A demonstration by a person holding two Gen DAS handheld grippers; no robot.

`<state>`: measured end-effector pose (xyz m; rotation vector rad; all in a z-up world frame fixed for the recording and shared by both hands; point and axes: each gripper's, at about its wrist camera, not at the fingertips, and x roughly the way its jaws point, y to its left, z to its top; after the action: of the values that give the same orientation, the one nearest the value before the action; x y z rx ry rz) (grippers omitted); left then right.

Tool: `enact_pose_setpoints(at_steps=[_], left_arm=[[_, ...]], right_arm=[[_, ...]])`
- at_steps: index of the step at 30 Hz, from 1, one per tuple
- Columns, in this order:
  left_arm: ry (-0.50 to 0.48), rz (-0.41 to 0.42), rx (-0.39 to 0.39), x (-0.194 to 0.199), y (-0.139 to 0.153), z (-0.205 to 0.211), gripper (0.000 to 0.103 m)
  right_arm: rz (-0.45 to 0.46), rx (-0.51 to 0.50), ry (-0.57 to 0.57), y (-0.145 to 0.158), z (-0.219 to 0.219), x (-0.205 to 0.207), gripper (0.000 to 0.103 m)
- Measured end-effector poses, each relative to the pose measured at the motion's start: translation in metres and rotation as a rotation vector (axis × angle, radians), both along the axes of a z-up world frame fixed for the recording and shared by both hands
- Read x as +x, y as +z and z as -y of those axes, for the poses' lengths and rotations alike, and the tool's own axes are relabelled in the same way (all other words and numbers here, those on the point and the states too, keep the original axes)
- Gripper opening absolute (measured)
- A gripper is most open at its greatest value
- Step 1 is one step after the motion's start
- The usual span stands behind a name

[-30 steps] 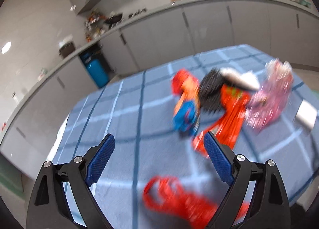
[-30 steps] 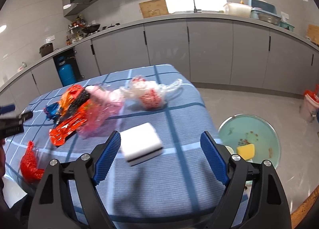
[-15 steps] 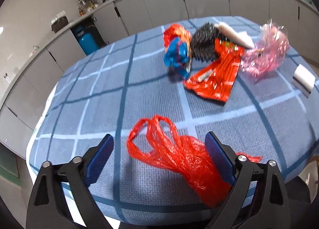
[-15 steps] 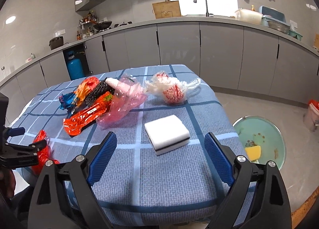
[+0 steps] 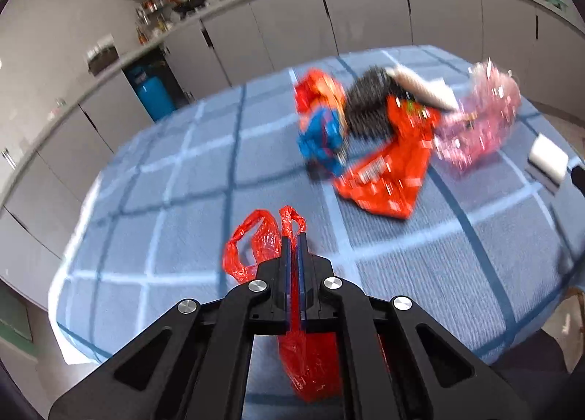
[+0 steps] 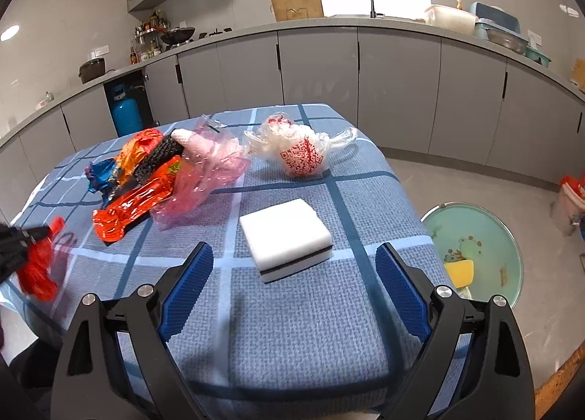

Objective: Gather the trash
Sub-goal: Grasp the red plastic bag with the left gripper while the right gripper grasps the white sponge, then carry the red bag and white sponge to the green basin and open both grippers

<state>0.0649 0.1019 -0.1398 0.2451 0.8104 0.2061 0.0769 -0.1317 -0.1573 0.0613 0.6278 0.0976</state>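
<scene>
Change: half a second ago the left gripper (image 5: 292, 237) stood wide over the crumpled red plastic carrier bag (image 5: 310, 361); now its blue pads are pinched together on the bag near its handles.
Meaning: I judge the bag is secured as the sack for the trash, though nothing is in it yet.
Bag position: at the near left edge of the blue checked tablecloth (image 6: 303, 328), about 9 o'clock from the right gripper (image 6: 292, 277), hanging partly lifted.
Right gripper: wide apart, holding nothing, low over the cloth, with the white foam sponge block with a dark base (image 6: 287, 237) just ahead at 12 o'clock.
Trash pile: orange-red foil snack wrapper (image 6: 135, 206), crumpled pink cellophane (image 6: 204, 175), black ridged tray (image 6: 155, 158) and blue wrapper (image 6: 100, 173) at 10 o'clock, touching one another.
Writing: the knotted clear plastic bag (image 6: 299, 153) at 12 o'clock shows a red QR-like print; the snack wrapper's white lettering is too blurred to read.
</scene>
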Motion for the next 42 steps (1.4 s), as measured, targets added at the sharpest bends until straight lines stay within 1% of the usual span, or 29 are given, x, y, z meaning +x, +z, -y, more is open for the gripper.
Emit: enact_pose_setpoints(at_steps=[3,11,17,19,21,22,27,33,42], left_arm=[[0.0,0.046,0.039,0.006,0.011,-0.001,0.004],[-0.034,0.064,0.054,0.029,0.018,0.005,0.004],[-0.057,0.078,0.055,0.04,0.022,0.012,0.004],[-0.064,0.079,0.057,0.044,0.023,0.015,0.004],[-0.069,0.084,0.057,0.047,0.025,0.017,0.004],[-0.072,0.087,0.056,0.048,0.026,0.017,0.004],[-0.082,0.114,0.045,0.052,0.038,0.023,0.004],[-0.111,0.163,0.044,0.055,0.056,0.037,0.004],[-0.218,0.228,0.022,0.072,0.083,0.084,0.004]], right_arm=[[-0.005,-0.005,-0.003,0.0,0.001,0.006,0.089],[-0.037,-0.018,-0.004,-0.008,0.0,0.022,0.089],[-0.058,-0.025,0.021,-0.015,-0.006,0.033,0.089],[-0.067,-0.028,0.033,-0.017,-0.008,0.035,0.086],[-0.086,-0.024,0.045,-0.02,-0.008,0.037,0.064],[-0.1,-0.012,0.055,-0.023,-0.008,0.038,0.059],[-0.075,0.0,0.057,-0.02,-0.005,0.033,0.054],[-0.025,0.015,0.032,-0.004,0.003,0.025,0.054],[0.032,0.031,-0.027,0.018,0.03,0.018,0.054]])
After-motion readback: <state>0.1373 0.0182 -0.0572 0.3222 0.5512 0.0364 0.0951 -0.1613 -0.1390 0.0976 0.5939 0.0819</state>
